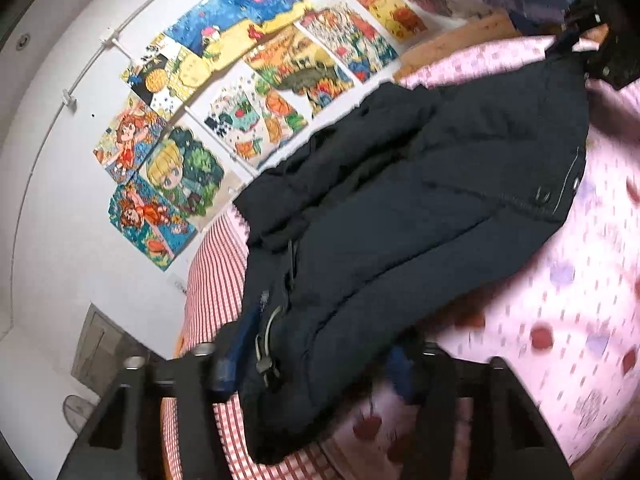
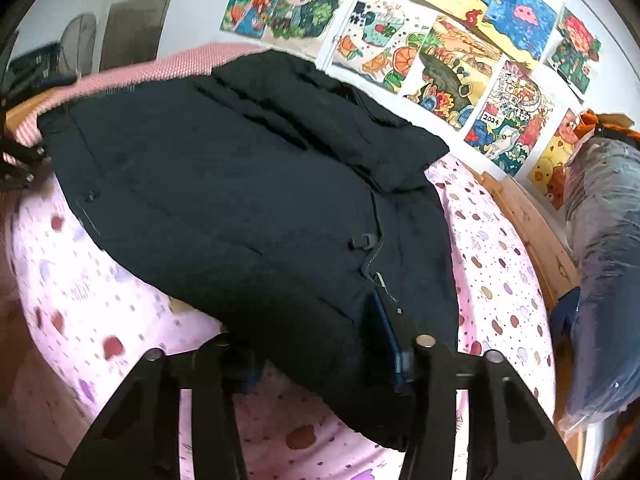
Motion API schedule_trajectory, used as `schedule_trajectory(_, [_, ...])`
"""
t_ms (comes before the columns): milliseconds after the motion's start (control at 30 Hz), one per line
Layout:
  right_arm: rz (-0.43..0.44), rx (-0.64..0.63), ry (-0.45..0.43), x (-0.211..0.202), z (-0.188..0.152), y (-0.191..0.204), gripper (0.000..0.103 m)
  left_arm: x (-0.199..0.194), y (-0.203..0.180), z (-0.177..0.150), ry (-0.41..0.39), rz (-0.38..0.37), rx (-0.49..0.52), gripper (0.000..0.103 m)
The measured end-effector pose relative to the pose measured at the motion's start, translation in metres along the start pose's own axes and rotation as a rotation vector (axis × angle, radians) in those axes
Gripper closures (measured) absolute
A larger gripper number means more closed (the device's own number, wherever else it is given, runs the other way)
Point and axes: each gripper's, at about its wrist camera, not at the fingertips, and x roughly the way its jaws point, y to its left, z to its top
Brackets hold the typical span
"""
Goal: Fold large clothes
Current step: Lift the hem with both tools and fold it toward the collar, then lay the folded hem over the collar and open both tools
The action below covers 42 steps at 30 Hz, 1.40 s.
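Observation:
A large dark navy padded jacket lies spread over a bed with a pink spotted sheet. My left gripper is shut on one end of the jacket, near a grey cord loop and toggle. My right gripper is shut on the jacket's other end, beside a zip and buckle. Both ends are lifted off the sheet. The right gripper shows at the far upper right of the left wrist view. The left gripper shows at the left edge of the right wrist view.
A red checked cover lies at one end of the bed. A white wall with colourful drawings runs behind the bed. A wooden bed rail and a plastic-wrapped bundle stand at the other end.

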Motion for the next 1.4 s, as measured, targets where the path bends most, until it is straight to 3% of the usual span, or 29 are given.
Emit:
schedule_trajectory(100, [0.011,0.056,-0.037,-0.004,0.013,-0.010,0.077,-0.001,0.012,0.020,-0.030,-0.005,-0.042,0.082])
schedule_trajectory(233, [0.013,0.126,-0.108,-0.012,0.034,-0.026,0.087,0.001,0.037,0.043,-0.038,-0.017,-0.150,0.092])
schedule_trajectory(500, [0.040,0.252,-0.248,-0.034,0.064,-0.052,0.094,-0.002,0.100,0.076,-0.060,-0.045,-0.411,0.095])
schedule_trajectory(767, [0.020,0.231,-0.390,-0.078,0.070,-0.048,0.095,-0.041,0.124,0.080,-0.140,-0.031,-0.465,0.096])
schedule_trajectory(1000, [-0.044,0.196,-0.435,-0.118,0.087,-0.041,0.096,-0.067,0.141,0.087,-0.175,-0.055,-0.507,0.096])
schedule_trajectory(1167, [-0.084,0.222,-0.435,-0.102,0.118,-0.058,0.096,-0.039,0.149,0.115,-0.158,-0.013,-0.500,0.096])
schedule_trajectory(1400, [-0.077,0.292,-0.410,-0.047,0.159,-0.078,0.096,0.040,0.158,0.144,-0.131,0.023,-0.589,0.096])
